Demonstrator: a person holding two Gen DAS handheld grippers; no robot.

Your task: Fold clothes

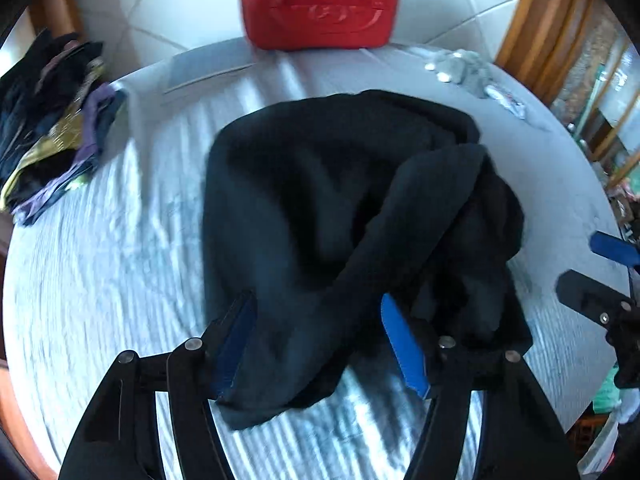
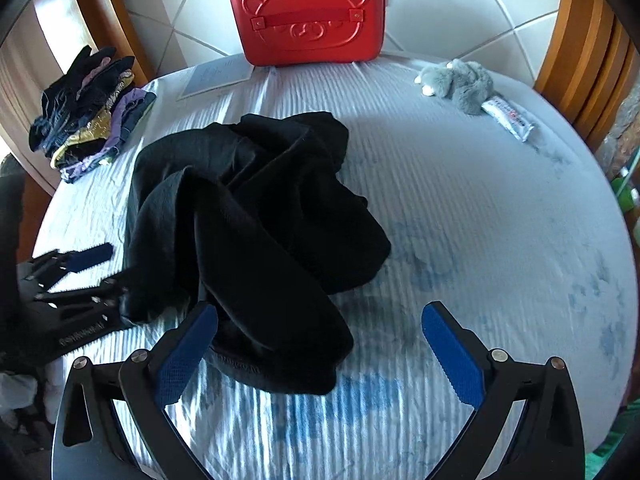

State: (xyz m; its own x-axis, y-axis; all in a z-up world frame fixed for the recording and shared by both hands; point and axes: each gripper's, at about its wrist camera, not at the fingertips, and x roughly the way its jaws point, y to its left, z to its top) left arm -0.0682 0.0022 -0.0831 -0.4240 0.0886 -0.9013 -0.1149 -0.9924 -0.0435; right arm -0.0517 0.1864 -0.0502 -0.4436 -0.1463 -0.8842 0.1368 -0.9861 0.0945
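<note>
Left hand-held gripper (image 1: 320, 340), right hand-held gripper (image 2: 320, 344): black angular frames, silver pivot screws, blue ridged finger pads (image 2: 452, 360).

Bright daylight; left wrist view motion-blurred, right wrist view sharper; fisheye bends edges; crumpled black fabric garment (image 2: 248, 224) loses detail.

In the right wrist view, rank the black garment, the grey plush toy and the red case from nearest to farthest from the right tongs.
1. Black garment: crumpled, its near end lying between the open right tongs.
2. Grey plush toy: far right on the bed.
3. Red case: upright at the headboard, centre.
</note>
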